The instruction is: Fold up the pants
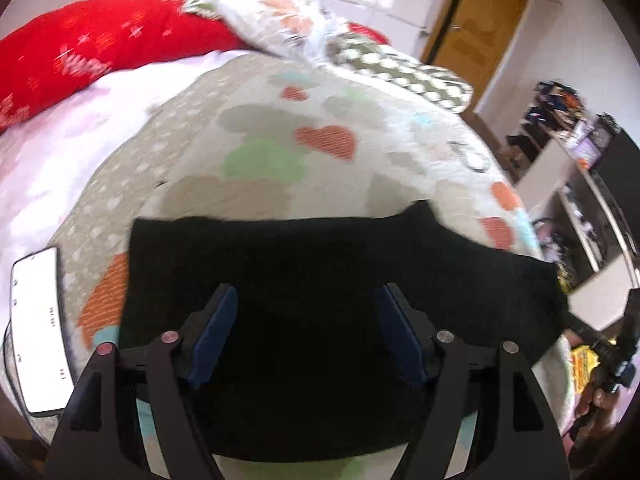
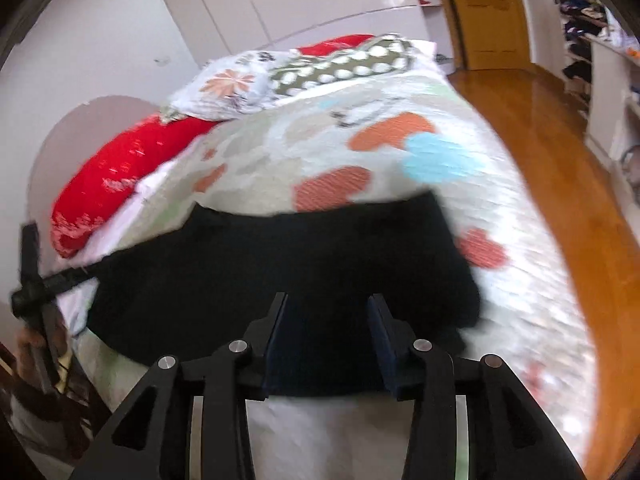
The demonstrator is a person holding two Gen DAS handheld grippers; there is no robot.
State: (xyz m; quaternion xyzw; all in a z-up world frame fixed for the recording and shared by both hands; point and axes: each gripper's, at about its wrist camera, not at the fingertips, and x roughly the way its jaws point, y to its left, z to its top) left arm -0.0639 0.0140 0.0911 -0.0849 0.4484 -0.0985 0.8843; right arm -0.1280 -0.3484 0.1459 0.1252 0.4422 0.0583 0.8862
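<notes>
Folding: my left gripper (image 1: 306, 292) and right gripper (image 2: 328, 300), jaws wide, empty.
Pants (image 1: 320, 264): lower frame; I'd pinch near corners evenly.

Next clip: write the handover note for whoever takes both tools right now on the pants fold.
Left tool: open, empty, above the black pants.
Right tool: open, empty, above the same pants.
The pants lie on the heart-print quilt as a compact dark shape near the bed's edge. A phone lies to their left.
Done: apparently some folding.
Left: check layers, finish folds; blur hides details.
</notes>
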